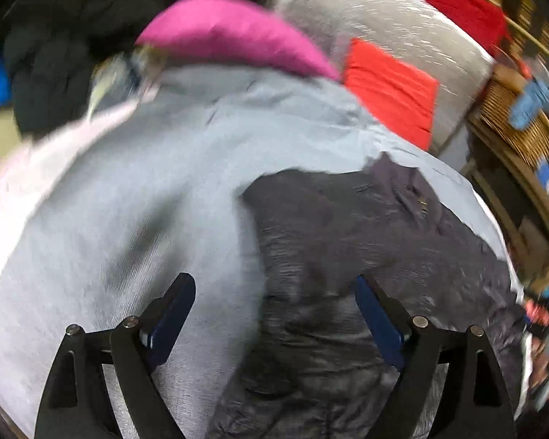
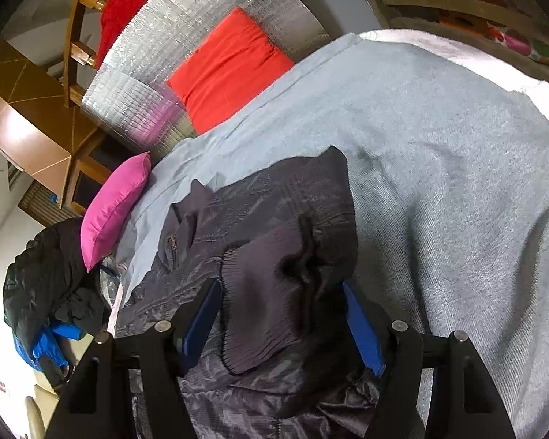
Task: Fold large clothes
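A pink cushion lies beside a red-orange cushion, which rests on silver foil padding.

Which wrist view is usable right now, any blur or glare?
Left wrist view: motion blur all over, pink pillow and dark jacket smeared. Right wrist view: sharp, jacket cuff ribbing readable, mild glare on the silver mat. Both have heavy fisheye bending at the edges.

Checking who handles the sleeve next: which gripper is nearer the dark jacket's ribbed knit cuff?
Right. The right gripper has the ribbed knit cuff between its jaws. The left gripper, jaws wide and empty, hovers over the dark jacket's edge on the grey-blue blanket; no cuff shows in its view.
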Tool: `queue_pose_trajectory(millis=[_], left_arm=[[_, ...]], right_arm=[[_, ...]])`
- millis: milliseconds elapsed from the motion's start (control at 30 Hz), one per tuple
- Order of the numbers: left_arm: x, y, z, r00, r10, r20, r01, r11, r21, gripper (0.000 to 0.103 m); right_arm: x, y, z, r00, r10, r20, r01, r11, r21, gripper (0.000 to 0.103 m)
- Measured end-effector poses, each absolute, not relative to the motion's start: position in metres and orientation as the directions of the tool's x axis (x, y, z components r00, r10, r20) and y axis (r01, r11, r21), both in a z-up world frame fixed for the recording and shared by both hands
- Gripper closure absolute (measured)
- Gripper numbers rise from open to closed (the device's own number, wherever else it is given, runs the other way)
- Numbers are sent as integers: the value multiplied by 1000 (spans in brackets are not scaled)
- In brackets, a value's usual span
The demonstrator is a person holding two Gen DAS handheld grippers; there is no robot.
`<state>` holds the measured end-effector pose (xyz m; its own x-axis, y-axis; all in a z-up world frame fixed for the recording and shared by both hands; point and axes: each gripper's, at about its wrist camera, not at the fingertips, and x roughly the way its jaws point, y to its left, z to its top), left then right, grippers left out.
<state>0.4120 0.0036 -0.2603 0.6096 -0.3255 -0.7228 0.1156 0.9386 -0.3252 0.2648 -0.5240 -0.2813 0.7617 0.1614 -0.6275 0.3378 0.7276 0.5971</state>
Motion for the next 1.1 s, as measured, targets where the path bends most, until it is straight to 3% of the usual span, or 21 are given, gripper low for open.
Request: queue_pose_trajectory(millis=[267, 500, 767, 900, 967, 1000, 1033, 1100], left_arm=[[433, 11, -296, 458, -575, -678, 99, 791, -604, 14], [434, -31, -302, 396, -616, -681, 182, 780, -599, 14], [451, -40, -313, 383, -653, -654, 159, 744, -649, 17], [453, -42, -313, 378, -665, -644, 173, 734, -657, 14], [452, -41, -311, 397, -659, -640, 169, 737, -654, 22], [453, -40, -310, 408, -652, -639, 164, 741, -651, 33], [452, -36, -309, 419, -650, -634, 159, 740, -654, 42], [455, -32, -308, 435, -659, -613, 150, 725, -673, 51]], right_arm=[[283, -525, -300, 718, 199, -667, 341, 735, 586, 32], [297, -513, -316, 677, 229, -699, 321, 763, 561, 28], [299, -502, -318, 693, 233, -682, 279, 786, 552, 28], [302, -485, -316, 686, 143, -713, 273, 858, 435, 40], [301, -483, -313, 695, 130, -707, 270, 864, 425, 49], [299, -480, -310, 708, 122, -695, 262, 869, 419, 54], [297, -479, -306, 719, 112, -686, 257, 875, 411, 55], [296, -474, -302, 733, 96, -673, 242, 889, 389, 58]])
